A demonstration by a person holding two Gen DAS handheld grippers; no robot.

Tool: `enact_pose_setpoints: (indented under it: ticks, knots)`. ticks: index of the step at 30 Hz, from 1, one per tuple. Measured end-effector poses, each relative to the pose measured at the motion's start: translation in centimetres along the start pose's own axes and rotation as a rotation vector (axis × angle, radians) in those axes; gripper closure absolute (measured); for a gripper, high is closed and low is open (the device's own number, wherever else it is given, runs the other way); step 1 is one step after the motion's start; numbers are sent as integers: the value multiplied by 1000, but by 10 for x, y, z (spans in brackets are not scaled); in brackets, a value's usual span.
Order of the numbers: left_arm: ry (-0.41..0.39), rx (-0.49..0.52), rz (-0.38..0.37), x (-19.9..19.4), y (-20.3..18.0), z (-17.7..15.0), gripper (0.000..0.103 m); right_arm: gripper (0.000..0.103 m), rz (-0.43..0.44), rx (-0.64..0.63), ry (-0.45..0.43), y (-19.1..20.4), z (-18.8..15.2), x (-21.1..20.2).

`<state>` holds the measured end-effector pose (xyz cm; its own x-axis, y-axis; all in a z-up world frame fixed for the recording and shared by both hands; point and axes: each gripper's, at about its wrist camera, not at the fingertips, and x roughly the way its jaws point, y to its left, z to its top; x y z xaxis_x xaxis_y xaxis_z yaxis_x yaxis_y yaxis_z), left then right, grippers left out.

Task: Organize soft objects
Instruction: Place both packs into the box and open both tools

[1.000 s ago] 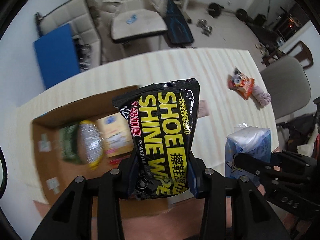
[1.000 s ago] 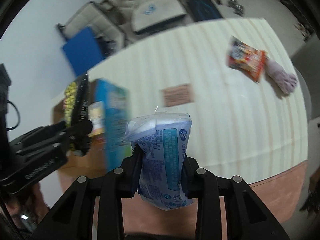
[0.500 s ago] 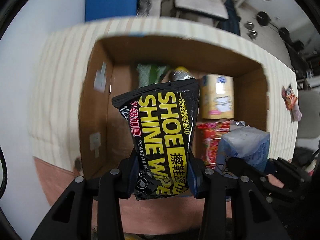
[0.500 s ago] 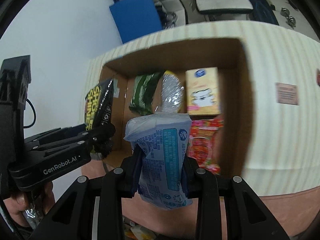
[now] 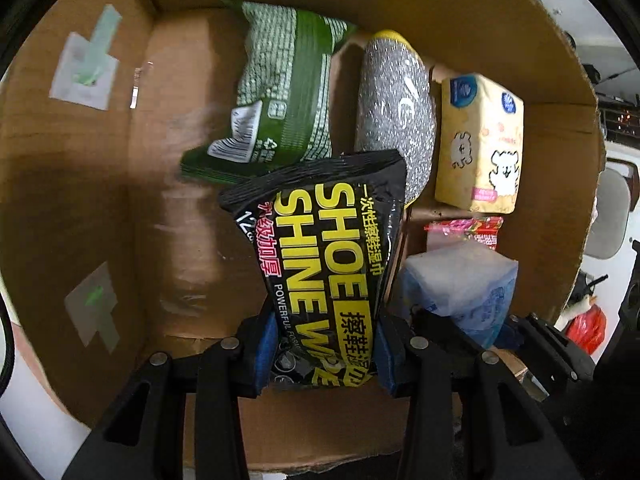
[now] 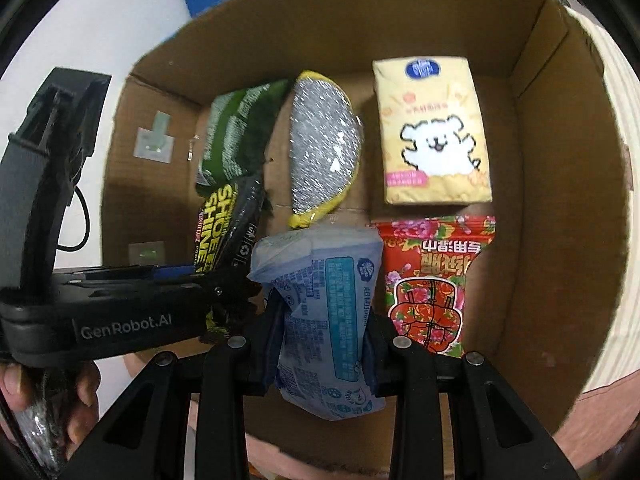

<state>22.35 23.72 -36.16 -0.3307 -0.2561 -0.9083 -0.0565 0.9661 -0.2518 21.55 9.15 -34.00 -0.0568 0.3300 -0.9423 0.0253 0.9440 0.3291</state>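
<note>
My left gripper (image 5: 326, 350) is shut on a black and yellow shoe shine wipes pack (image 5: 324, 256) and holds it inside the cardboard box (image 5: 64, 184), in front of a green pack (image 5: 280, 80). My right gripper (image 6: 320, 344) is shut on a pale blue tissue pack (image 6: 324, 304) and holds it inside the same box (image 6: 560, 200), to the right of the left gripper (image 6: 224, 284). The blue pack also shows in the left wrist view (image 5: 464, 288).
On the box floor lie the green pack (image 6: 236, 132), a silver and yellow pouch (image 6: 324, 148), a yellow tissue pack with a white dog (image 6: 432, 132) and a red flowered pack (image 6: 432, 280). The box's left floor (image 5: 172, 200) is bare cardboard.
Both grippers have moved from above the table down into the box with their packs. The box now fills both views.
</note>
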Motion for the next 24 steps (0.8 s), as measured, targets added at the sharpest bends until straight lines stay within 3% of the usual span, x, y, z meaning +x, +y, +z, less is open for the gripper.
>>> enact_pose_setpoints:
  ticks: [7,10,13,14,19,21,24]
  knots:
    - [33,22,51,3,-9,0,61,59,-21,3,-5,-2,3,12]
    - [32,26,63,-5,-16,1,56,45,-34,5,-9,-7,3,13]
    - [8,24,56,-19,-27,3,41,31,-30,16,-13,-15,1,5]
    - [-2,28,58,-22,-30,0,32,25,-29,18,-18,-17,1,2]
    - [-73,57,88,-51,-45,-19,26,22,-29,6,-43,-21,-6,-16]
    - [-118,67,105,-62,-53,-28,12,19,-50,-7,-59,-20,-10,-25]
    - [-193,74,150,-77,-60,-45,5,7,-93,-30,-86,-20,-17,-38]
